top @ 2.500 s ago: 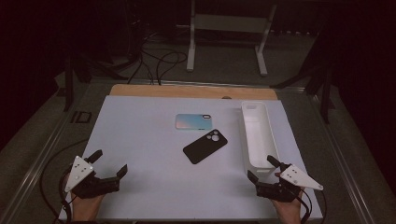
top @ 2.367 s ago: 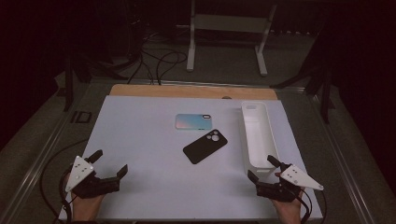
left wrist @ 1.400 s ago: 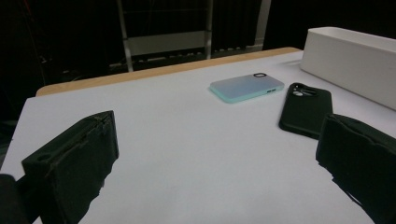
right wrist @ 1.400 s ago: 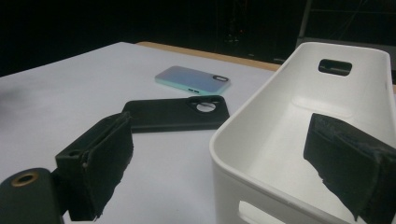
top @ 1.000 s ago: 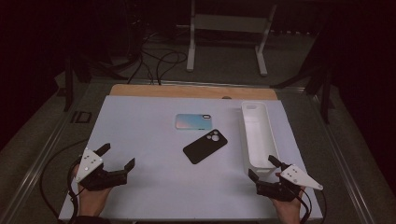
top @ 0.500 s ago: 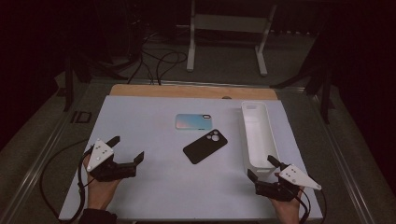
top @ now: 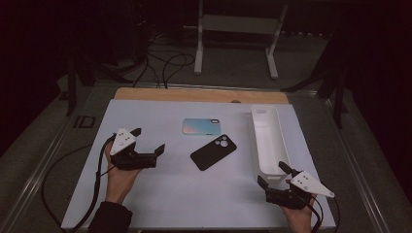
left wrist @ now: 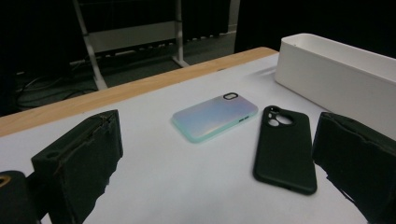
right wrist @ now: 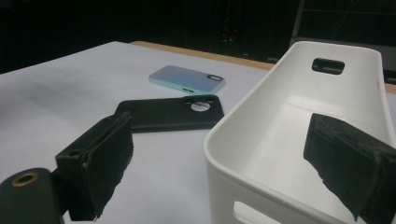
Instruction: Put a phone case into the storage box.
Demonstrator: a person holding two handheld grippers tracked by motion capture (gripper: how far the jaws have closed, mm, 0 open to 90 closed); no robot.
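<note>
A black phone case (top: 213, 151) (left wrist: 283, 148) (right wrist: 170, 112) lies face down mid-table, with a pale iridescent phone case (top: 202, 126) (left wrist: 215, 115) (right wrist: 187, 78) just behind it. To their right stands a long white bin (top: 268, 140) (left wrist: 336, 72) (right wrist: 299, 140), nothing inside it. My left gripper (top: 148, 141) (left wrist: 219, 158) hovers open to the left of the black case, jaws pointing toward it. Near the front right edge my right gripper (top: 273, 175) (right wrist: 233, 168) is open, its jaws on either side of the bin's near end.
A white mat (top: 160, 194) covers the table, with a wooden strip (top: 194, 95) along its far edge. Behind the table stands a white metal frame (top: 233, 29), with cables on the floor. Cables trail from both grippers.
My left gripper has moved from the front left corner forward and right toward the phone cases. The right gripper has stayed in place.
</note>
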